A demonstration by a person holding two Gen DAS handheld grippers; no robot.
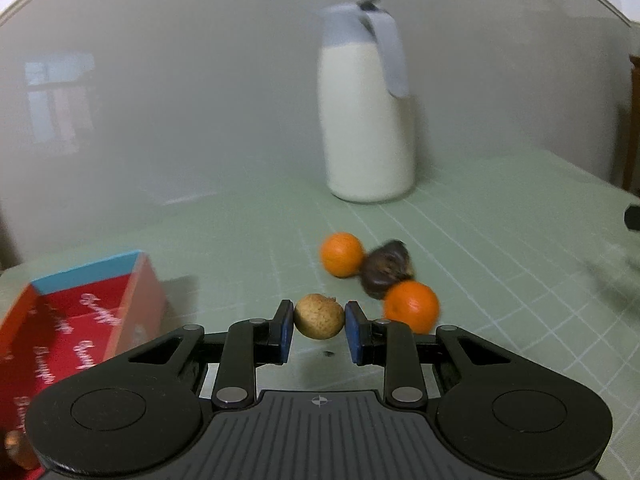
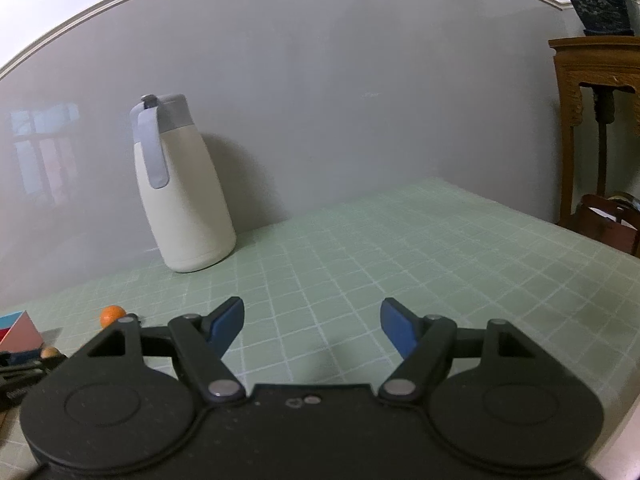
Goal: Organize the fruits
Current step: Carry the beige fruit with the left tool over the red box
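My left gripper (image 1: 319, 318) is shut on a small tan round fruit (image 1: 319, 316) and holds it above the green mat. Two oranges (image 1: 342, 254) (image 1: 411, 306) and a dark brown fruit (image 1: 386, 270) lie touching each other just beyond, to the right. A red box (image 1: 72, 320) with a blue inner end stands open at the left; a small brown fruit (image 1: 18, 450) shows at its near corner. My right gripper (image 2: 312, 326) is open and empty over bare mat. In the right wrist view, one orange (image 2: 112, 315) and the box corner (image 2: 20, 334) show at far left.
A cream jug with a grey lid and handle (image 1: 368, 120) stands at the back by the wall, also in the right wrist view (image 2: 186, 196). A wooden stand (image 2: 596, 128) and a brown bag (image 2: 608, 226) sit past the table's right edge. The green grid mat (image 2: 400, 248) covers the table.
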